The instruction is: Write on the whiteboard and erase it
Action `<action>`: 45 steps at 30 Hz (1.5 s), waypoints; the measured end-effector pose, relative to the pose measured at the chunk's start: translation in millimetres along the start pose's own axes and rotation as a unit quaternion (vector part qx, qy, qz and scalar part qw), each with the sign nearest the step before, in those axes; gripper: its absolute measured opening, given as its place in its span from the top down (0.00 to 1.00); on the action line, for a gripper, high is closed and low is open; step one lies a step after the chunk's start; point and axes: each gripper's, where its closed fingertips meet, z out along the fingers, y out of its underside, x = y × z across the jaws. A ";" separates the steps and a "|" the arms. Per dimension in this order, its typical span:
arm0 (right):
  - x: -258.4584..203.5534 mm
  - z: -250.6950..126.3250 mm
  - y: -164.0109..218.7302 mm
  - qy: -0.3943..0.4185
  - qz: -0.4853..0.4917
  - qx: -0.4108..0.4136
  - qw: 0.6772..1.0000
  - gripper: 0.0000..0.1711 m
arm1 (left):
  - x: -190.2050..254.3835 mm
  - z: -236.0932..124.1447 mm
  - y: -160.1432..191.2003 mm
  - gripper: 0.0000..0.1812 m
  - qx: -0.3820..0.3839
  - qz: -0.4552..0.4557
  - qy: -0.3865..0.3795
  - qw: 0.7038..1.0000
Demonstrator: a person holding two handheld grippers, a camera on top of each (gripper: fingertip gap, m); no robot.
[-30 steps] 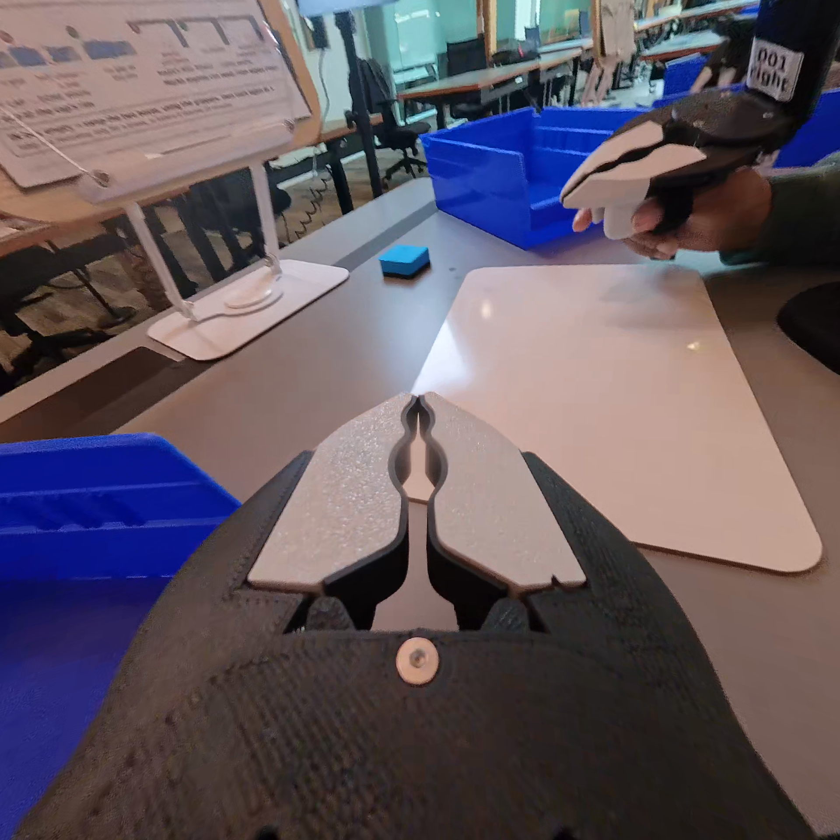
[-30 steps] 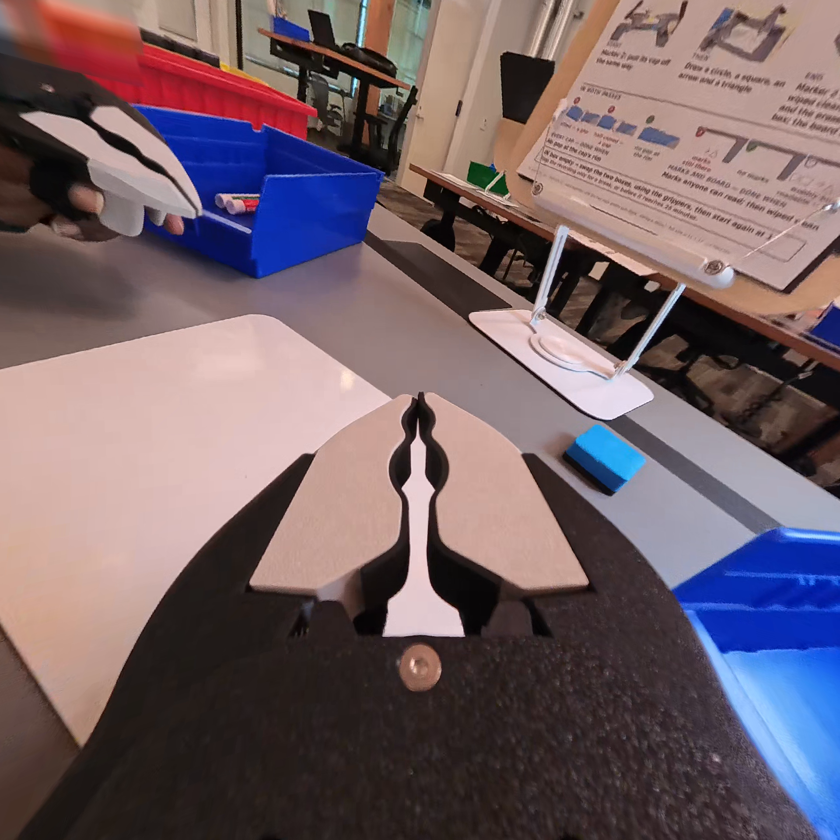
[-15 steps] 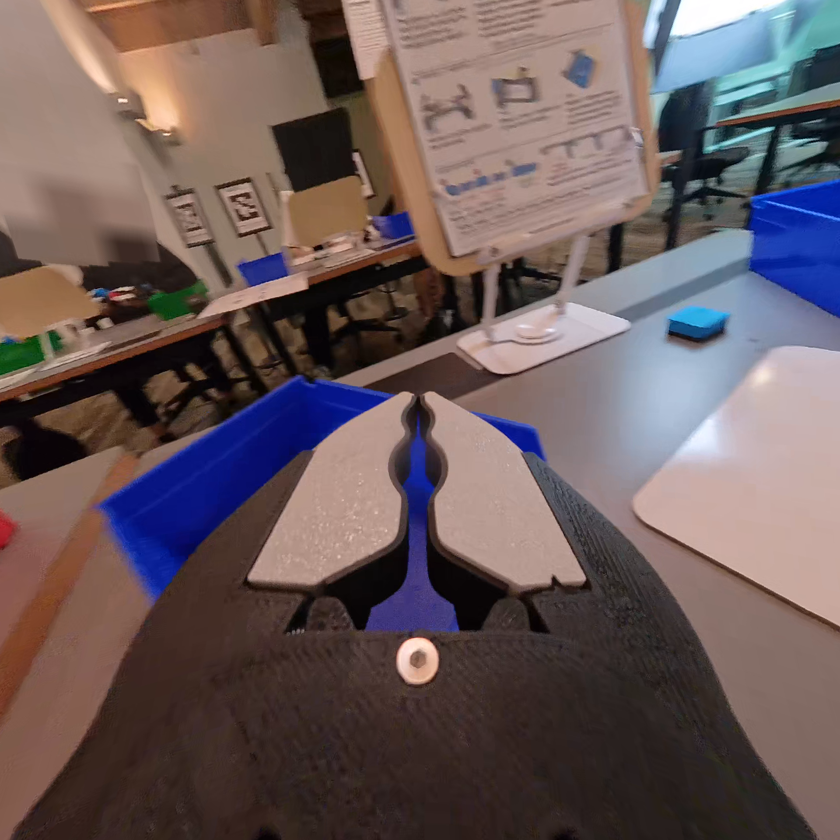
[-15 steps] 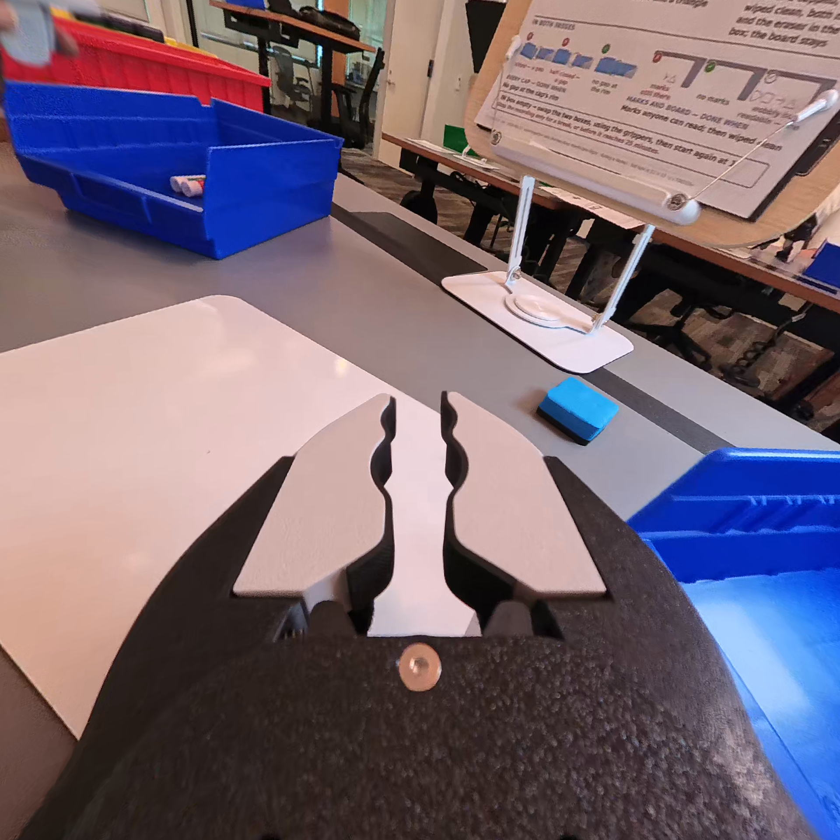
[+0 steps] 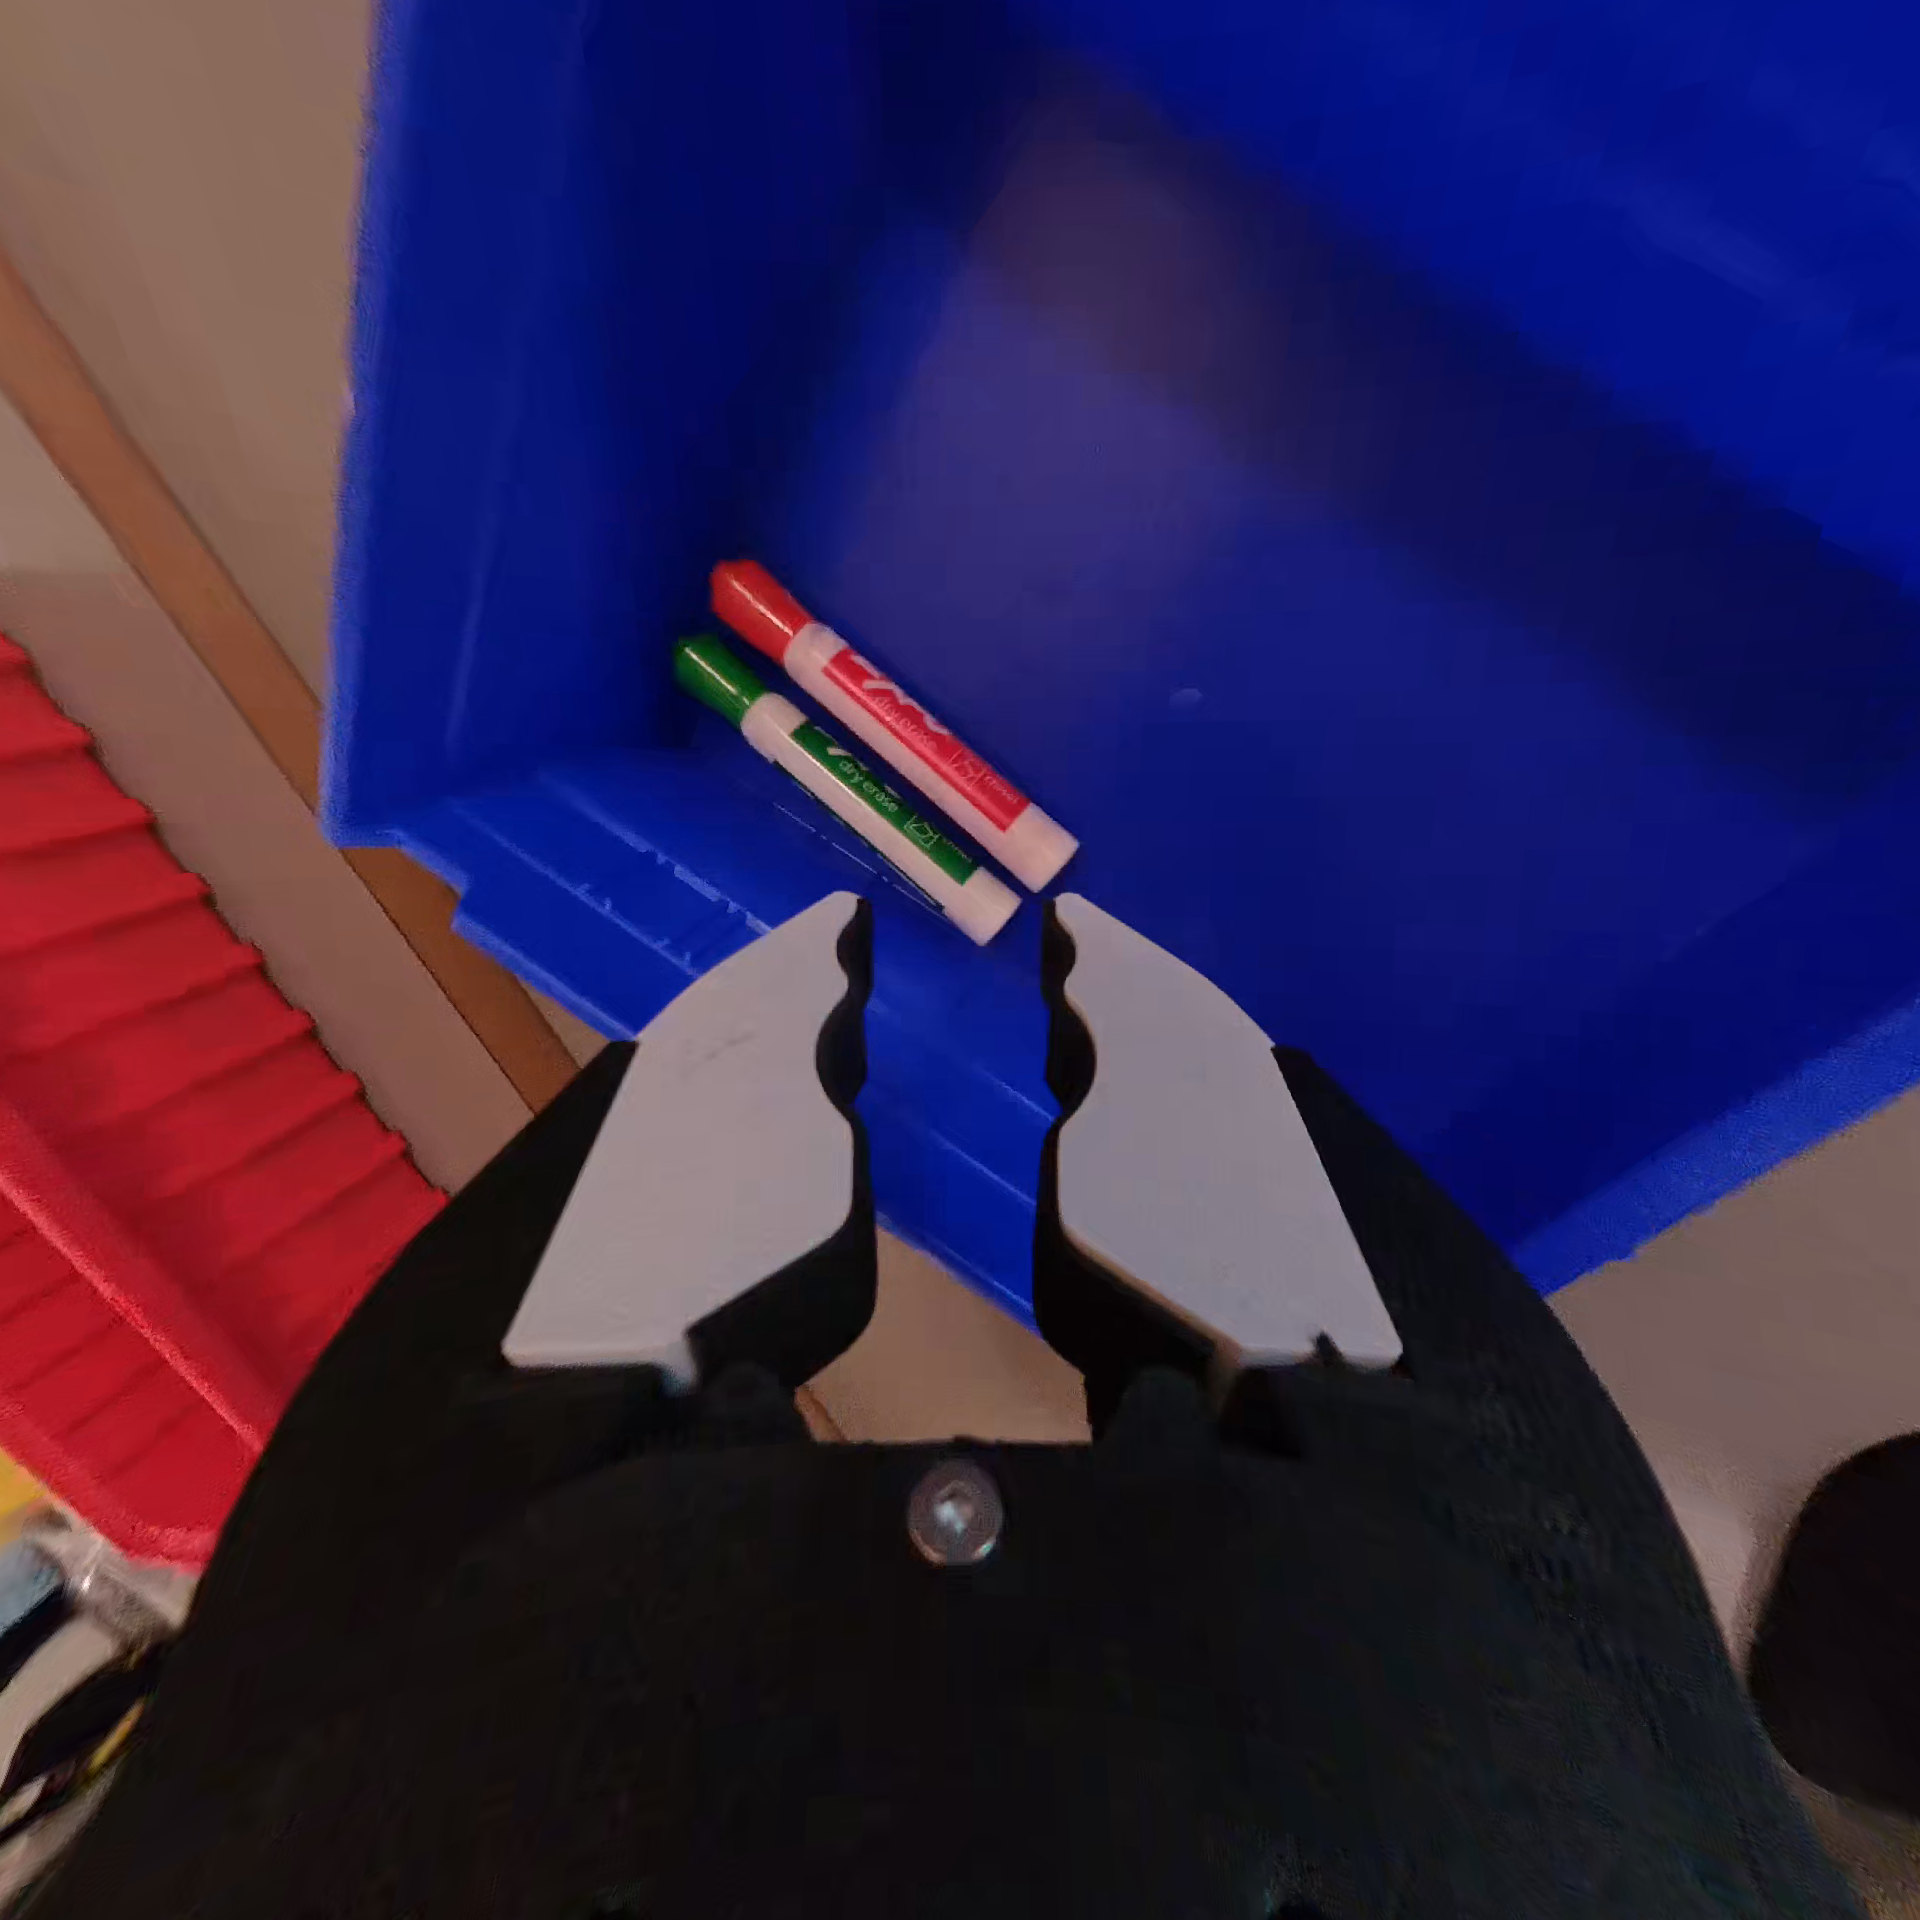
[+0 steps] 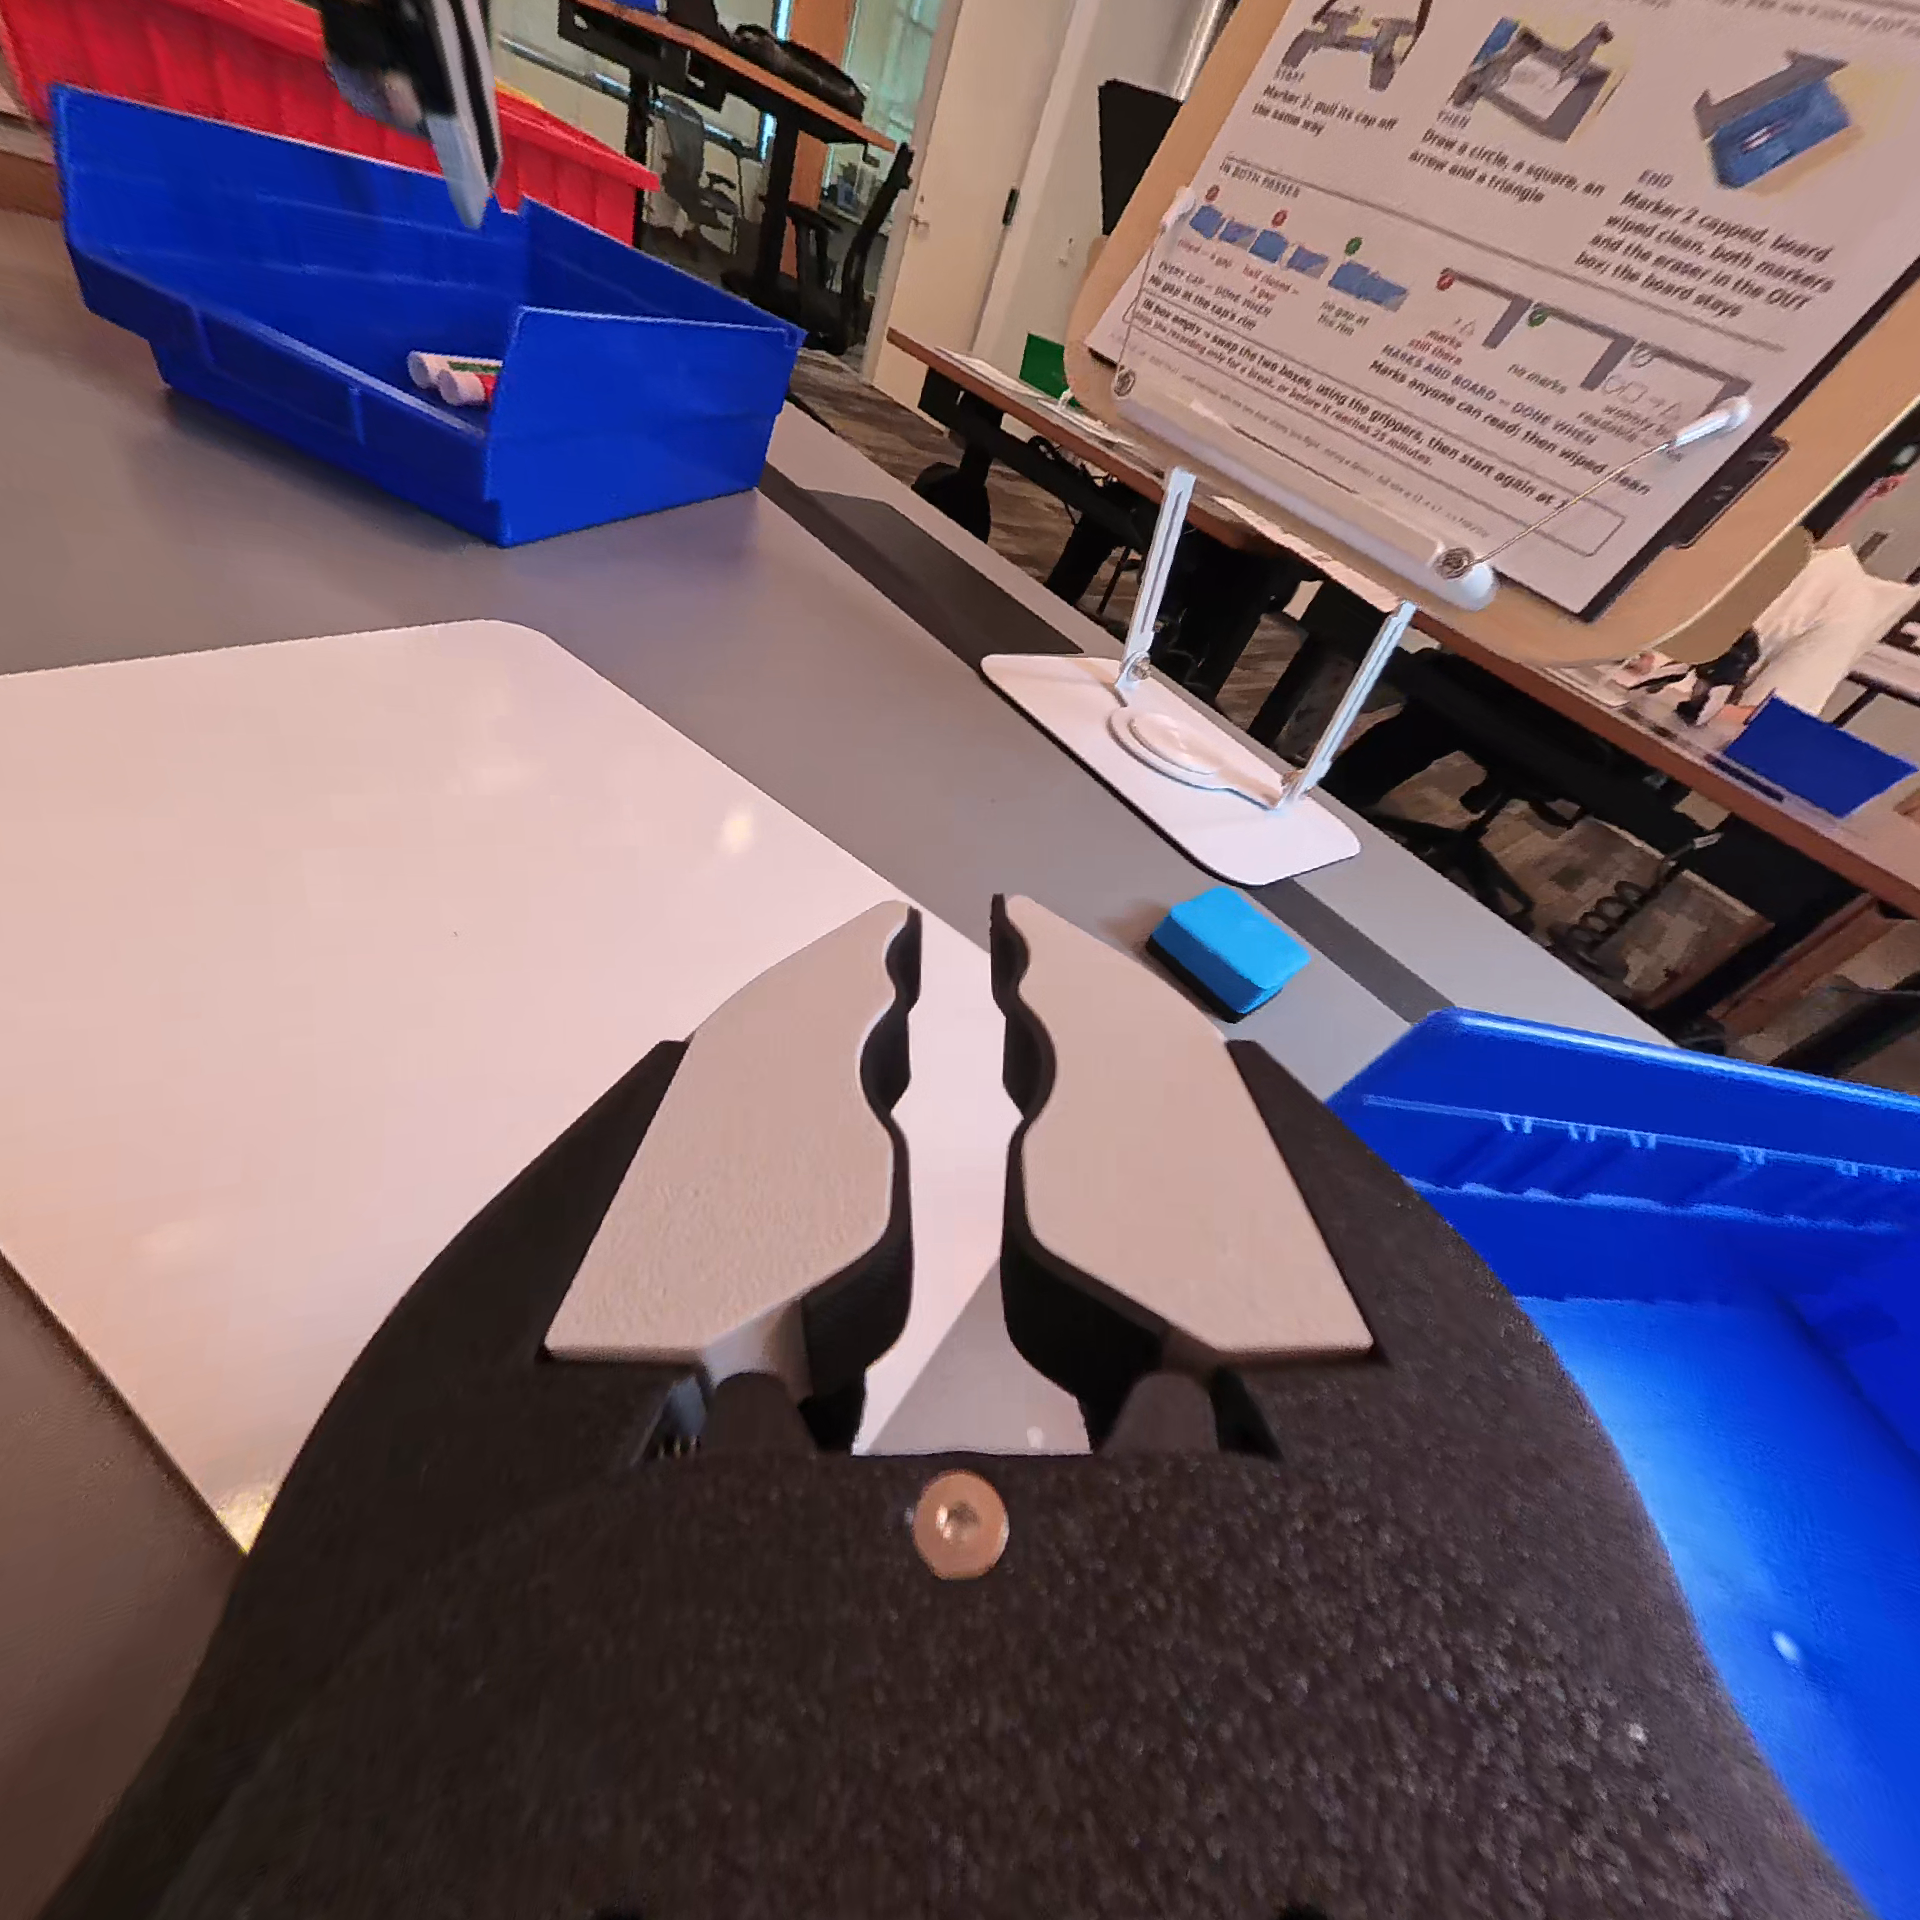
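My left gripper (image 5: pixel 951 906) is open and points down into a blue bin (image 5: pixel 1351 520), just above its front lip. A green marker (image 5: pixel 842 790) and a red marker (image 5: pixel 894 724) lie side by side, capped, in the bin's front left corner, right ahead of the fingertips. My right gripper (image 6: pixel 954 914) is open and empty, low over the near right part of the blank whiteboard (image 6: pixel 343 914). A blue eraser (image 6: pixel 1228 948) lies on the grey table just past the board. The left gripper (image 6: pixel 457 104) shows far off over the other bin (image 6: pixel 436 343) holding both markers (image 6: pixel 452 376).
A red bin (image 5: pixel 135 1039) stands left of the marker bin. A second blue bin (image 6: pixel 1683 1299) sits at my right gripper's right side. An instruction sheet on a white stand (image 6: pixel 1174 769) stands behind the eraser. Other tables and chairs fill the room beyond.
My left gripper swung left from the whiteboard to above the marker bin, tipped downward and opened. My right gripper opened slightly and stayed over the whiteboard.
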 end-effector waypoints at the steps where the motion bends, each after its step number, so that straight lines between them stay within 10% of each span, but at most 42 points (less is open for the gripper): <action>1: 0.8 -1.4 -0.9 0.002 -0.001 0.002 1.000 0.93 | -5.3 12.2 1.1 0.84 -0.032 -0.004 0.001 0.999; 10: -1.7 -2.6 -1.1 0.000 -0.013 -0.002 1.000 0.94 | -25.7 77.6 17.3 0.83 -0.198 -0.012 -0.024 0.980; 24: -0.1 1.4 7.6 -0.008 0.009 -0.010 1.000 0.96 | -13.4 92.2 19.3 0.83 -0.193 -0.038 0.031 0.980; 34: -8.3 0.7 0.6 -0.017 0.008 0.001 1.000 0.96 | 35.8 8.6 -25.7 0.89 0.102 0.065 0.051 0.991; 37: -15.0 3.5 -1.8 -0.033 0.026 0.005 0.999 0.96 | 82.8 -77.9 -59.7 0.90 0.352 0.074 0.119 0.925; 40: -28.4 14.8 -16.3 -0.065 0.067 0.013 0.996 0.93 | 146.2 -176.1 -69.0 0.90 0.567 0.057 0.258 0.780; 45: -60.4 42.0 -76.2 -0.108 0.073 0.055 0.990 0.82 | 242.7 -245.4 -64.5 0.90 0.662 0.006 0.472 0.582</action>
